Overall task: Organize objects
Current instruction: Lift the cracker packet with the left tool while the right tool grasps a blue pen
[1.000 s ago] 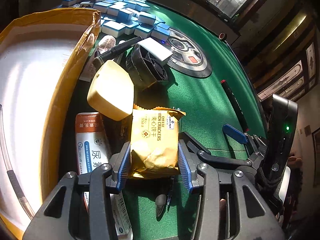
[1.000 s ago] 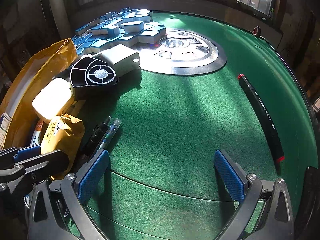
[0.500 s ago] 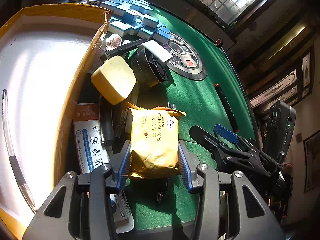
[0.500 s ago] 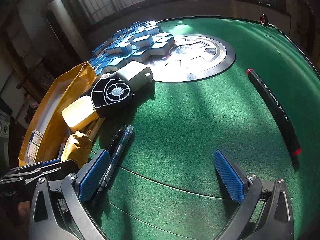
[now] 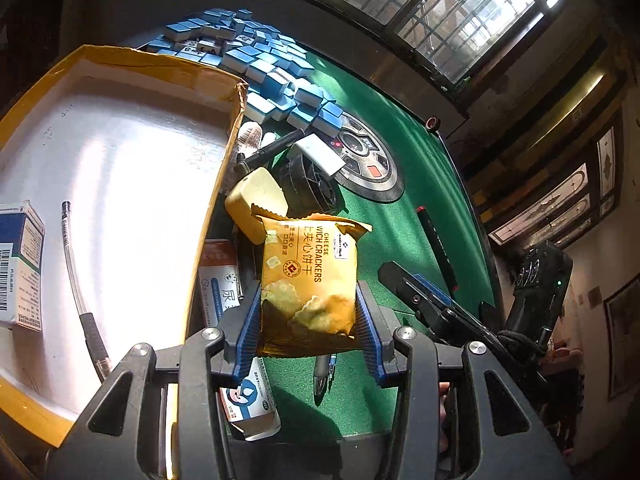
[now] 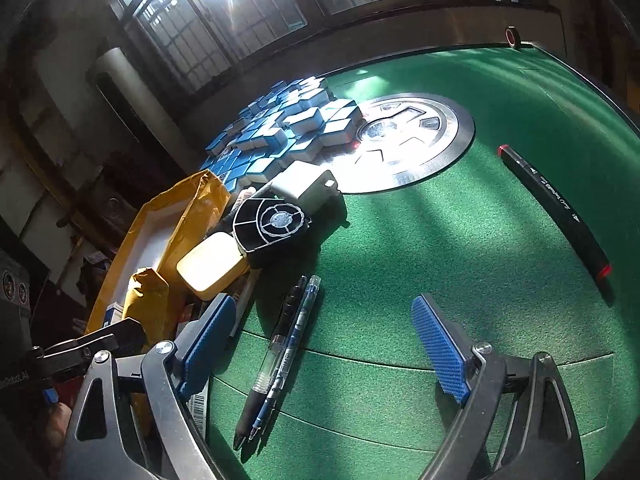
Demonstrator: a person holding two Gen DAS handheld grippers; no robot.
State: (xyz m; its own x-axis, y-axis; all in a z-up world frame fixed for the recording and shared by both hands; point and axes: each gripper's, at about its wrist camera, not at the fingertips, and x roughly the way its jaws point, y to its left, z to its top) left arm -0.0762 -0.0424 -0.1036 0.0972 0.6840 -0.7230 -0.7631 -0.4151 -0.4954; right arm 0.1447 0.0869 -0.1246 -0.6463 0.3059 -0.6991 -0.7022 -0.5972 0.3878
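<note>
My left gripper (image 5: 306, 324) is shut on a yellow cheese cracker packet (image 5: 308, 276) and holds it raised above the green table, beside the right wall of the open cardboard box (image 5: 216, 200). The packet also shows at the left of the right wrist view (image 6: 146, 304). My right gripper (image 6: 320, 344) is open and empty, hovering over two pens (image 6: 280, 356) that lie on the felt. A pale yellow case (image 5: 256, 200), a black fan (image 5: 310, 184), a white adapter (image 5: 318, 152) and a white medicine box (image 5: 224, 280) lie next to the cardboard box.
Inside the box lie a clear pen (image 5: 80, 280) and a blue-white carton (image 5: 20, 264). Several blue mahjong tiles (image 6: 288, 128) are heaped at the back. A black marker (image 6: 556, 212) lies at the right. A round control panel (image 6: 404, 140) sits mid-table.
My left gripper has lifted the cracker packet up and moved left toward the box. My right gripper has risen and pulled back, bringing the two pens into full view.
</note>
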